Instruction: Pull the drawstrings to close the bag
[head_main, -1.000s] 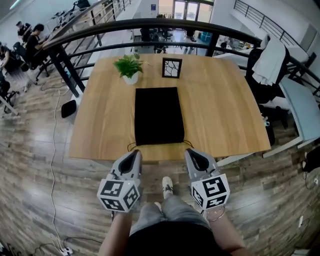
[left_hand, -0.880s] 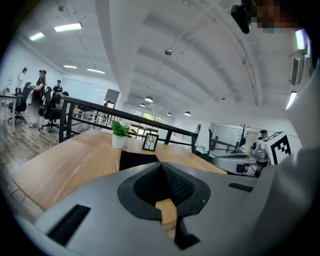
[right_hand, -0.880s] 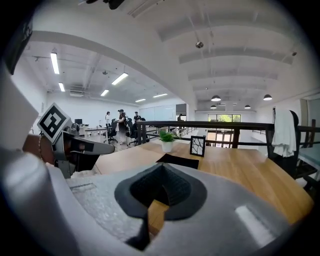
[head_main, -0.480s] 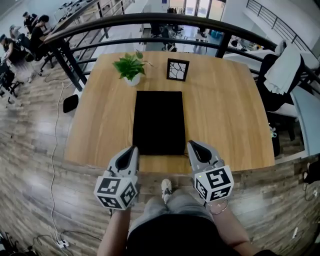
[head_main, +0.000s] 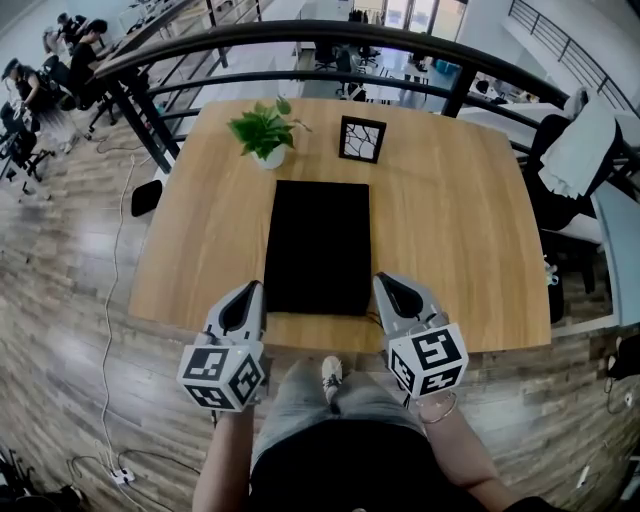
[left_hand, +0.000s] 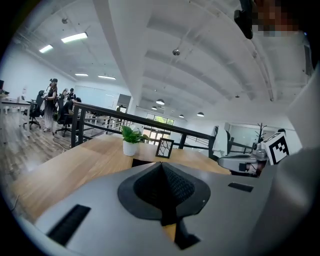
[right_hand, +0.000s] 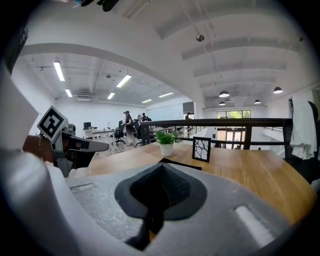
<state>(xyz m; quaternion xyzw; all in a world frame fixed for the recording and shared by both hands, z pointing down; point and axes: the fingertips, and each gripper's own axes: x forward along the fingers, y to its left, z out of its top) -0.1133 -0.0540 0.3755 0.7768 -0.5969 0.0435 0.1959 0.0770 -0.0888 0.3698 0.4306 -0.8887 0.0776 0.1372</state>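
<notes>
The bag (head_main: 318, 245) lies flat on the wooden table (head_main: 450, 230), its long axis running straight away from us toward the potted plant (head_main: 263, 132) and the picture frame (head_main: 361, 139); its near short edge sits between our two grippers. The left gripper (head_main: 253, 290) has its tip just beside the bag's near left corner, and the right gripper (head_main: 384, 283) just beside the near right corner; neither hand is nearer than the other. We judge the mouth, and with it the drawstrings, to be at this near edge, so the coming pull would run outward and back toward us, across the bag's short axis.

Both pairs of jaws are clenched, with the ribbed dark pads meeting in a point in each gripper view; a dark strip (left_hand: 167, 222) trails below the left pads, and a like one below the right. These may be cords already pinched or only shadow in the gap, and we cannot settle which.

The bag is matte black cloth, a limp, thin rectangle with no bulge; it will slide easily on the smooth, pale wood grain if we tug unevenly. The gripper shells are grey hard plastic.
</notes>
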